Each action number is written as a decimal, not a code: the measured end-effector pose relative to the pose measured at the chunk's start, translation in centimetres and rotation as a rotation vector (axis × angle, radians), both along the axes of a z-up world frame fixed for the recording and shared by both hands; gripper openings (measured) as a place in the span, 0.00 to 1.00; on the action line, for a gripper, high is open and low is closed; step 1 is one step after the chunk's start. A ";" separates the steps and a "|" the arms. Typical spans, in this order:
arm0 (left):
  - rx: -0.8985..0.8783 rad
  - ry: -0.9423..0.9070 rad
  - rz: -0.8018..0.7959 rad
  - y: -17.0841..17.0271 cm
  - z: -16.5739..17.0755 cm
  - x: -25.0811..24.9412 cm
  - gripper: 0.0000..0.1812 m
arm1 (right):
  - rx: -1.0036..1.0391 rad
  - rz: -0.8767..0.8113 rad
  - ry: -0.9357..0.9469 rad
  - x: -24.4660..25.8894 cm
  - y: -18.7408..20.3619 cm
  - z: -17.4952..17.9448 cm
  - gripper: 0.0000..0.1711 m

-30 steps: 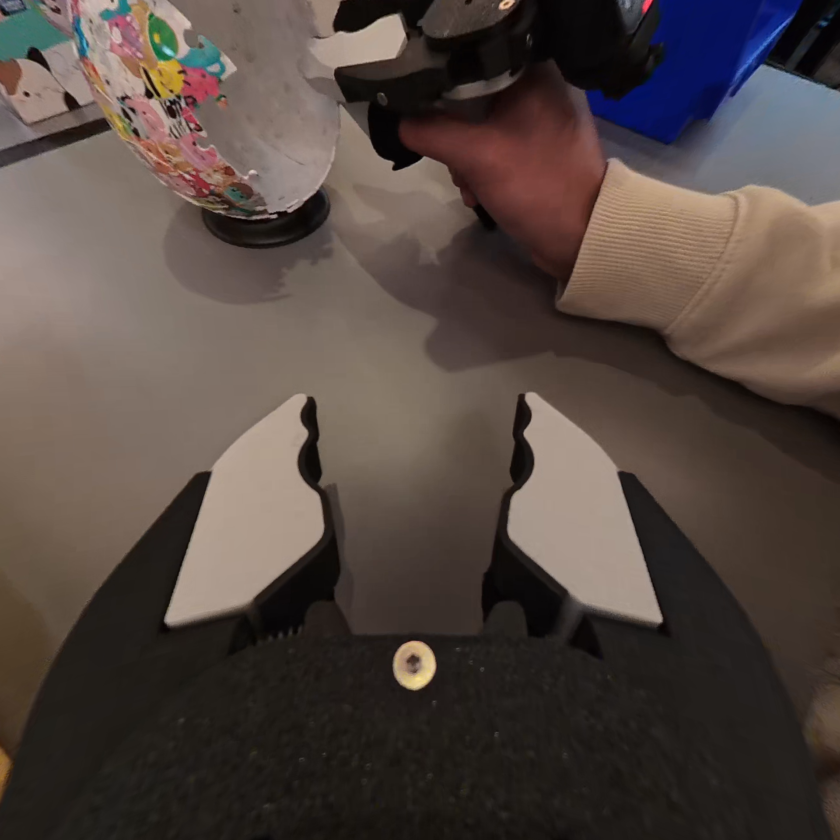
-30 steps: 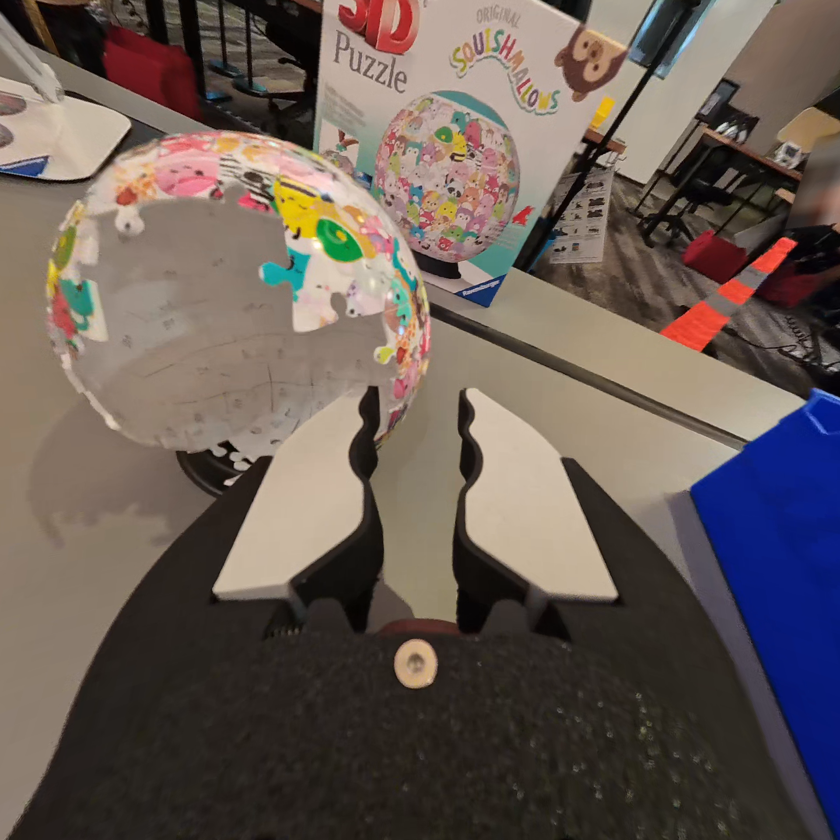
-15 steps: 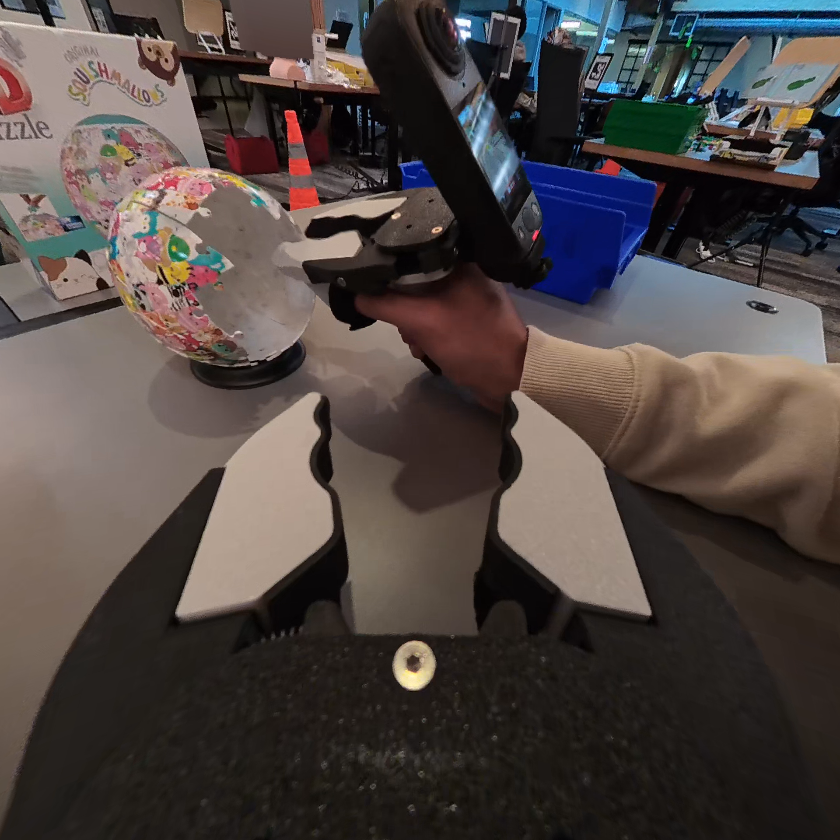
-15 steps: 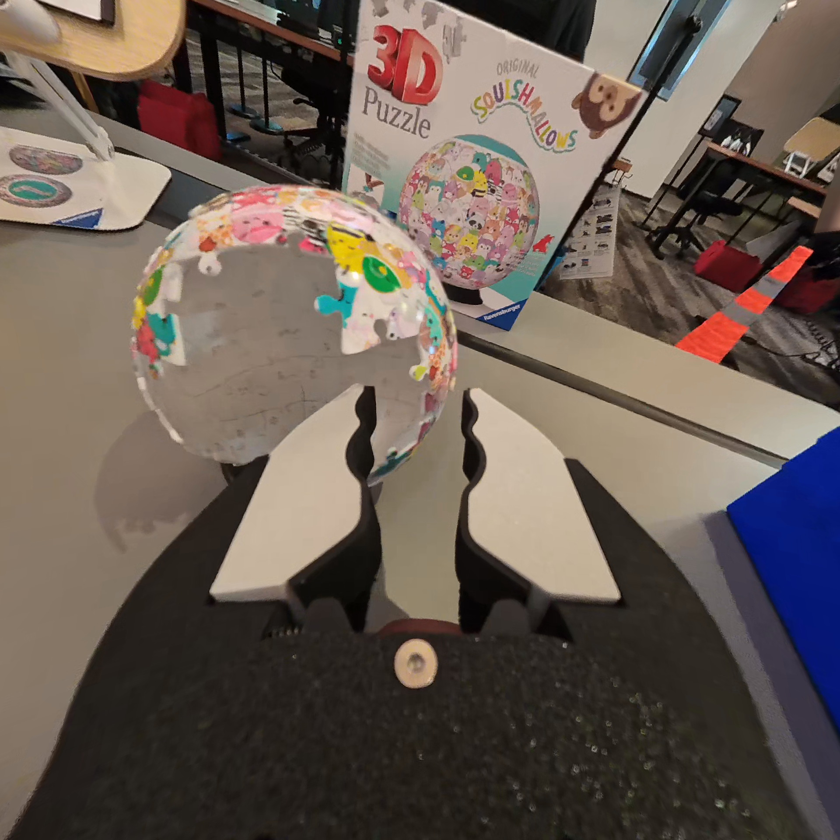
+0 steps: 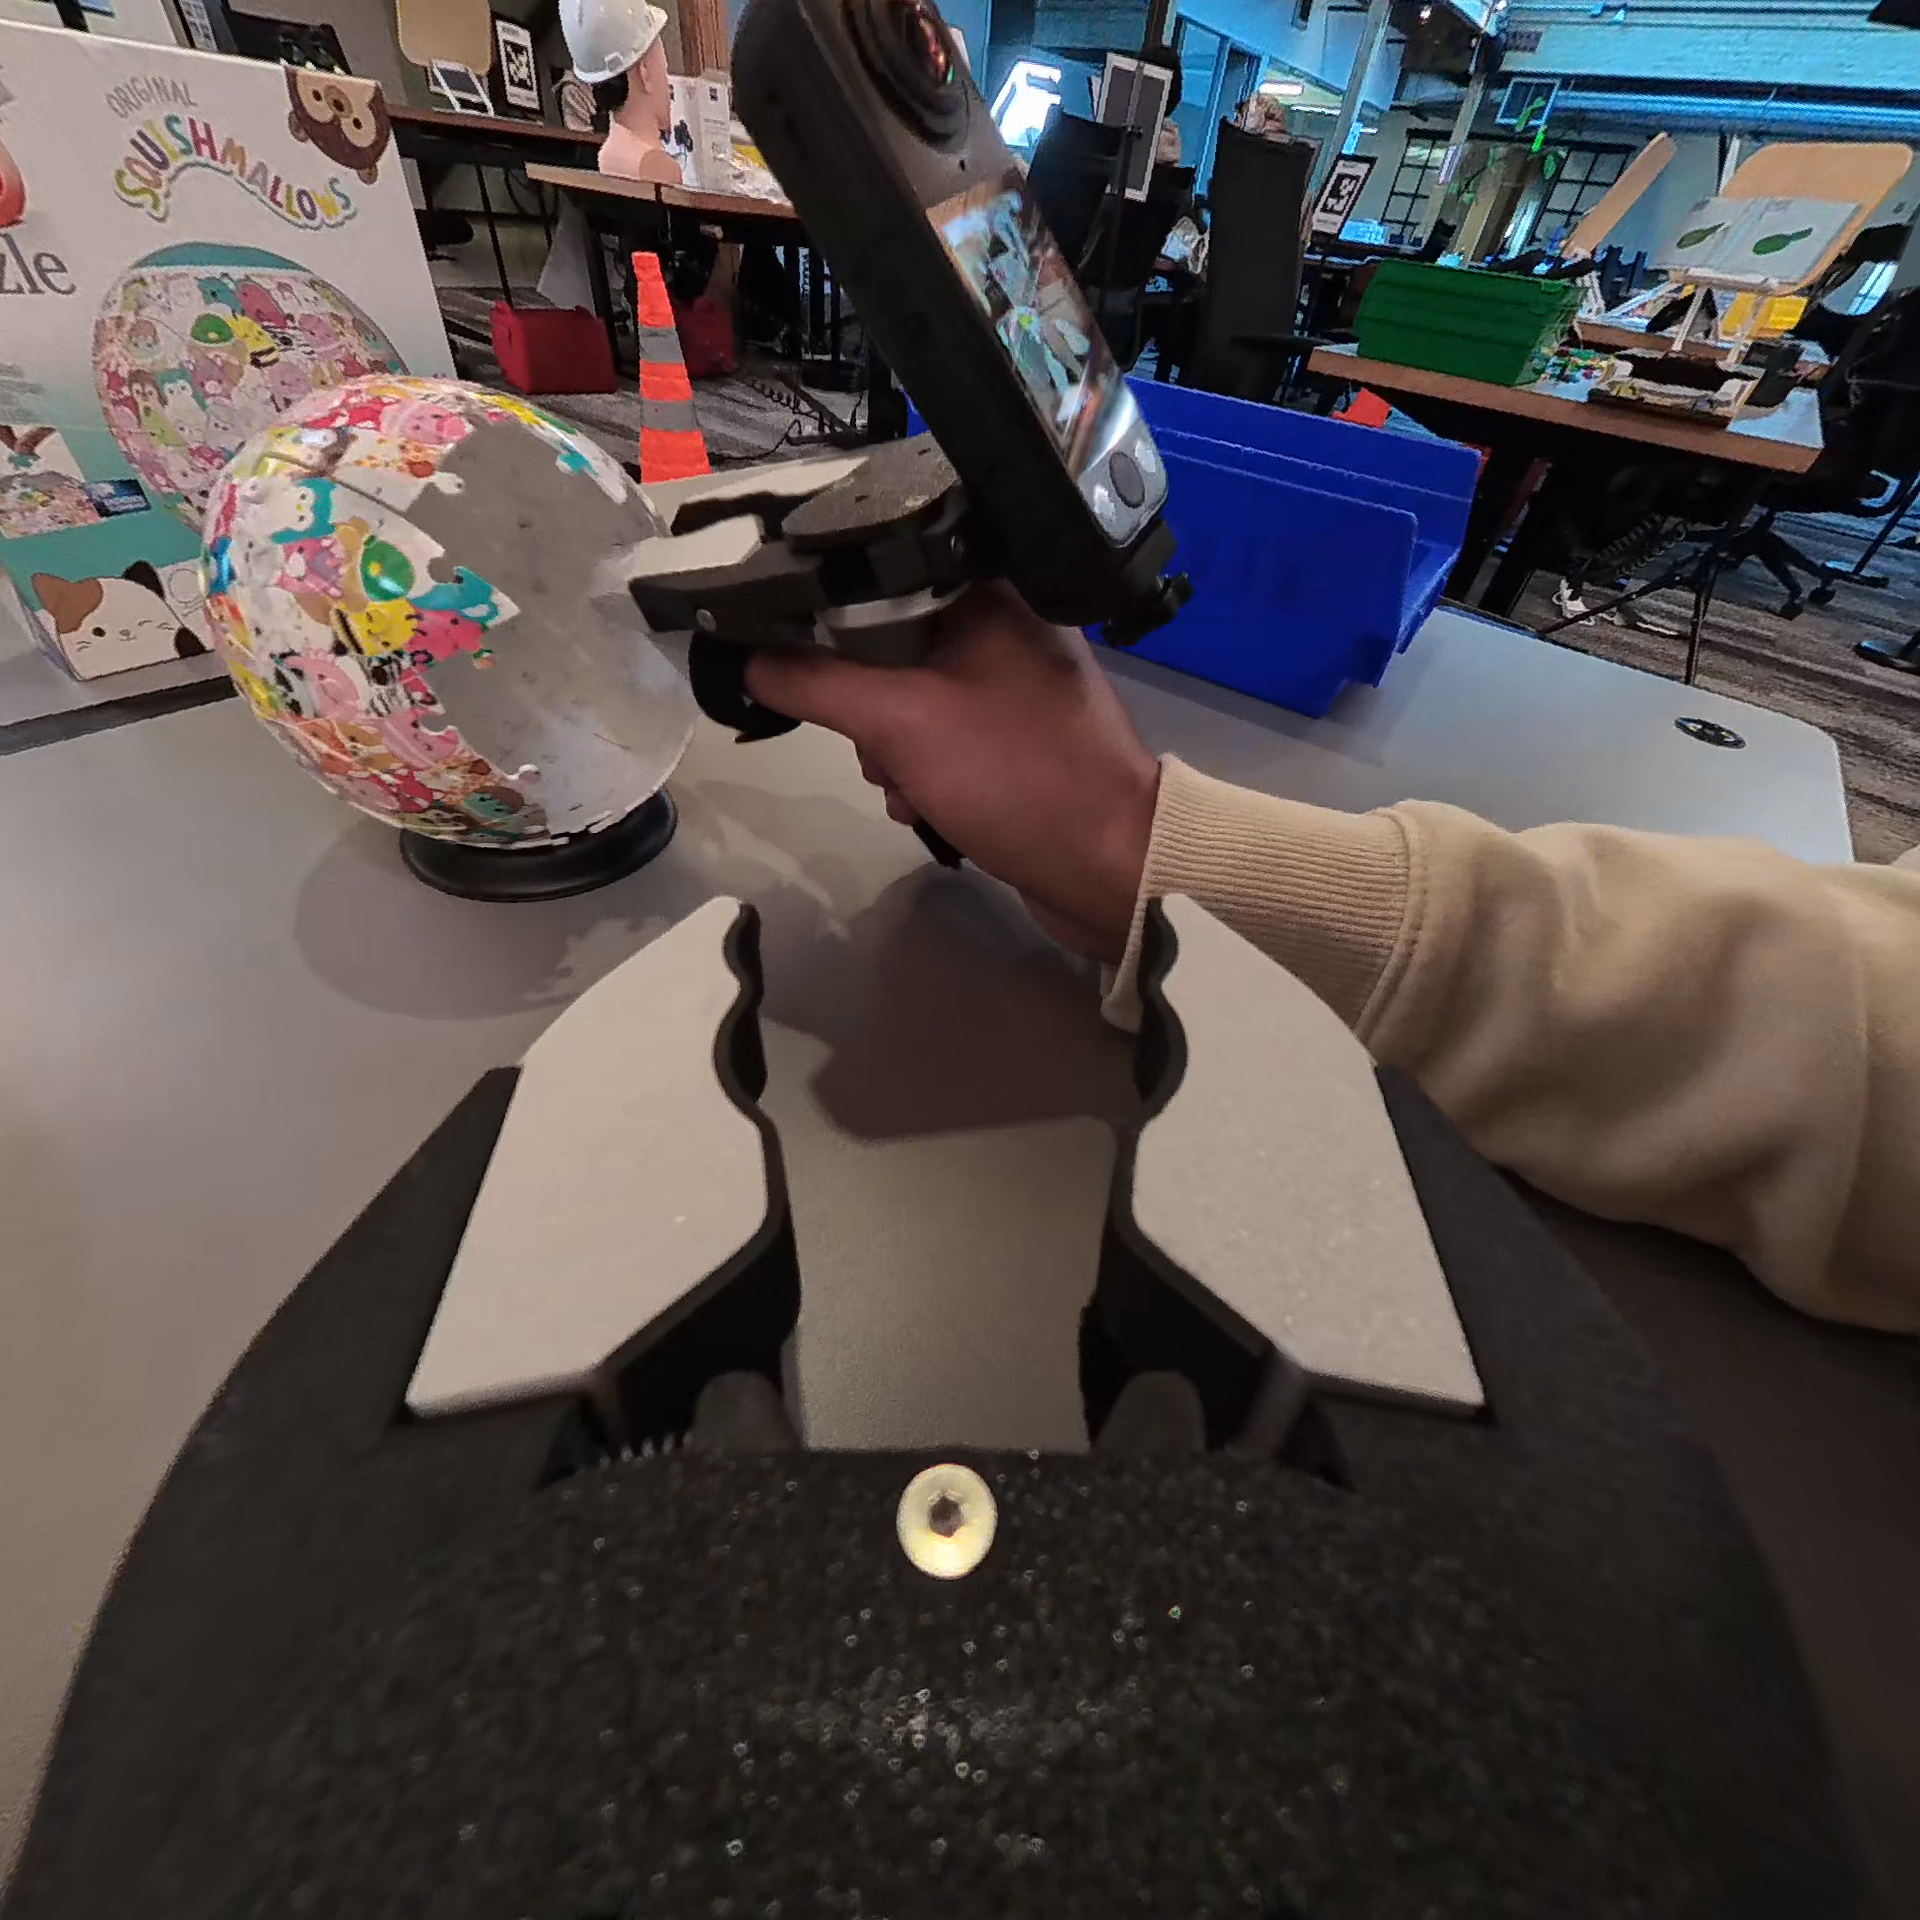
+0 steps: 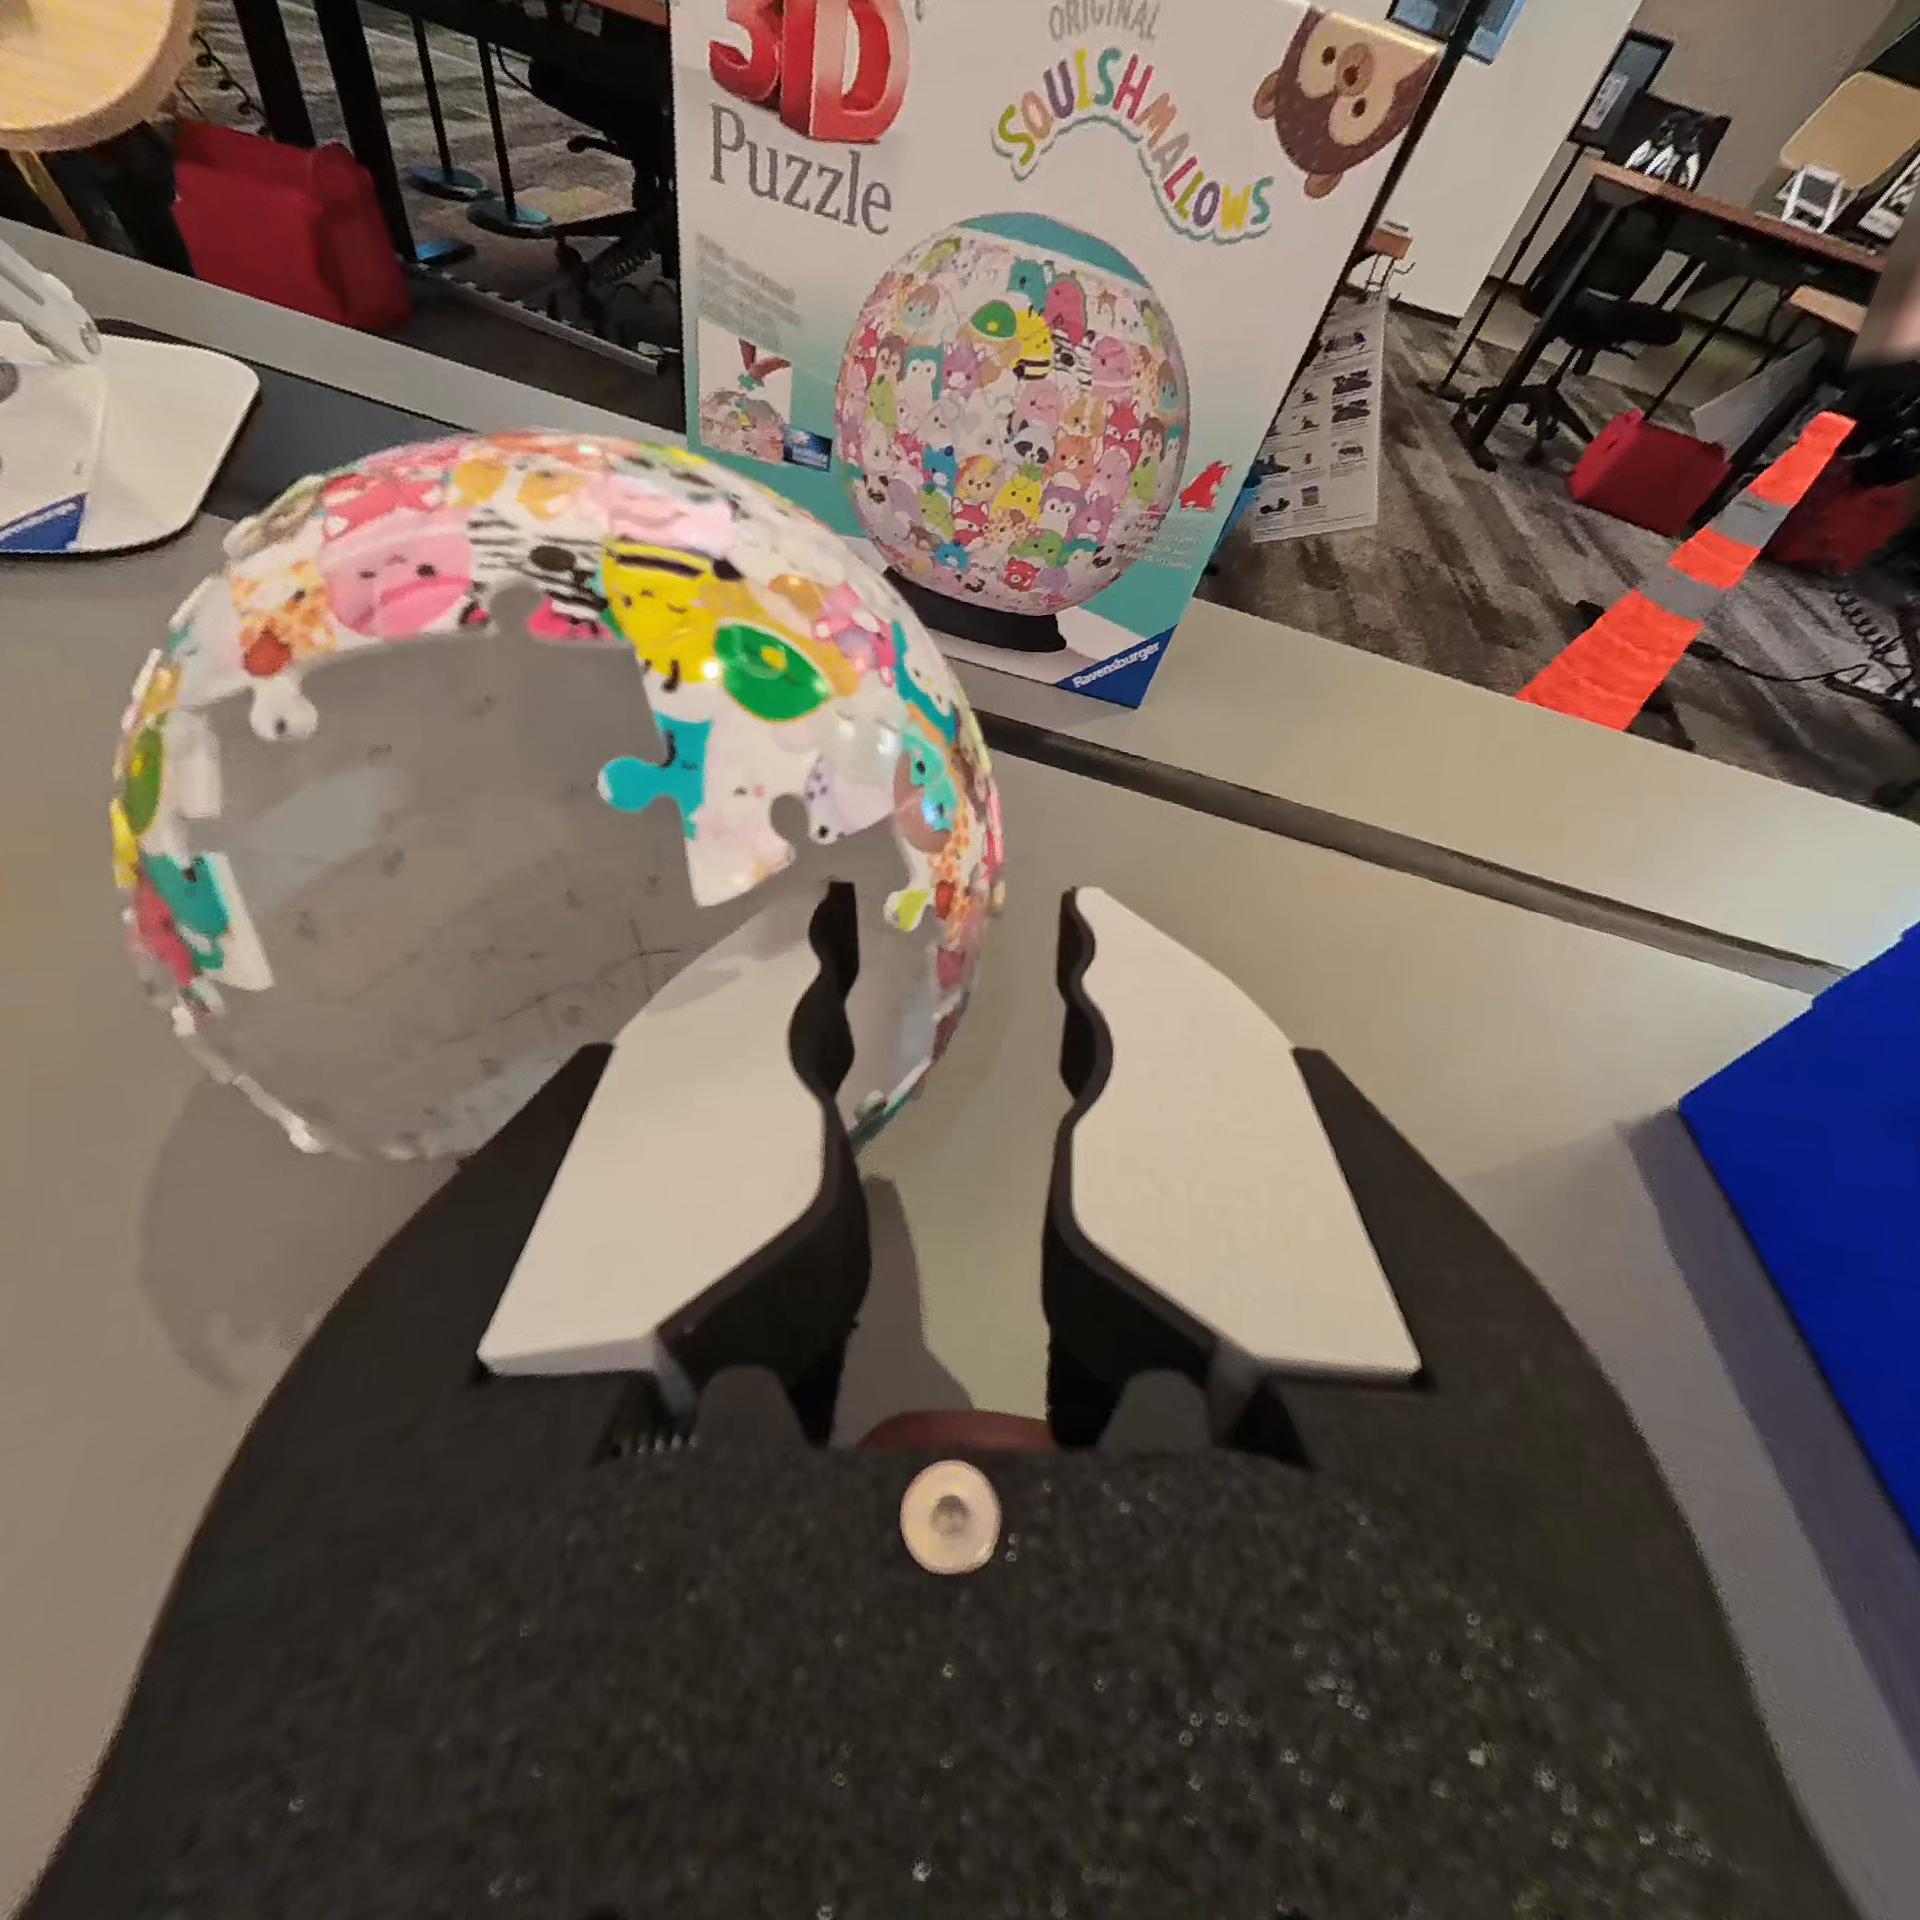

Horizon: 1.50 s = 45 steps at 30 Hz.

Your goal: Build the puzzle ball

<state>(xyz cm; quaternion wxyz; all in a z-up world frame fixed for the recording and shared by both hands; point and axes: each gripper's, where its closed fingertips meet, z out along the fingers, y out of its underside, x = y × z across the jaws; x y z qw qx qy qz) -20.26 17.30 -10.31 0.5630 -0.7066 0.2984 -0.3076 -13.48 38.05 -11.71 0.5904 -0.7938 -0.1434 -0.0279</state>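
Note:
The puzzle ball (image 5: 343, 623) is a partly built sphere of colourful pieces with a large open side showing its grey inside. It sits tilted on a black ring stand (image 5: 540, 857) on the grey table (image 5: 156, 1039). My left gripper (image 5: 948, 930) is open and empty, low over the table, well short of the ball. My right gripper (image 6: 956, 909) is open and empty, its left finger over the ball's (image 6: 468, 831) lower right edge. In the left wrist view the right gripper (image 5: 707, 530), held by a hand (image 5: 997, 769), points at the ball's open side.
The puzzle's box (image 6: 1018, 312) stands upright behind the ball. A blue bin (image 5: 1288, 551) sits on the table to the right and shows in the right wrist view (image 6: 1829, 1164). A cream sleeve (image 5: 1558, 1018) crosses the table. A white stand base (image 6: 125, 436) is far left. One gripper's finger ends stand about 20 cm off the other's.
The left wrist view has tilted up, bringing the ball, the room and the whole right gripper into view. The right gripper has shifted slightly by the ball. Both stay open and empty.

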 end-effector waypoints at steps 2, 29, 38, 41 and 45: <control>-0.003 0.001 -0.003 0.0 0.0 0.0 0.38 | 0.008 0.008 -0.005 0.0 0.1 0.0 0.17; -0.003 0.023 -0.037 -0.5 -0.3 0.7 0.37 | 0.132 0.109 -0.133 -0.8 0.3 1.0 0.20; -0.006 0.021 -0.046 -0.6 -0.3 0.8 0.37 | 0.115 0.090 -0.107 -0.5 0.5 0.6 0.13; -0.006 0.020 -0.045 -0.5 -0.3 0.8 0.37 | 0.114 0.081 -0.106 -0.4 0.5 0.6 0.12; -0.006 0.021 -0.046 -0.6 -0.3 0.8 0.37 | 0.123 0.063 -0.099 -0.2 0.6 0.7 0.09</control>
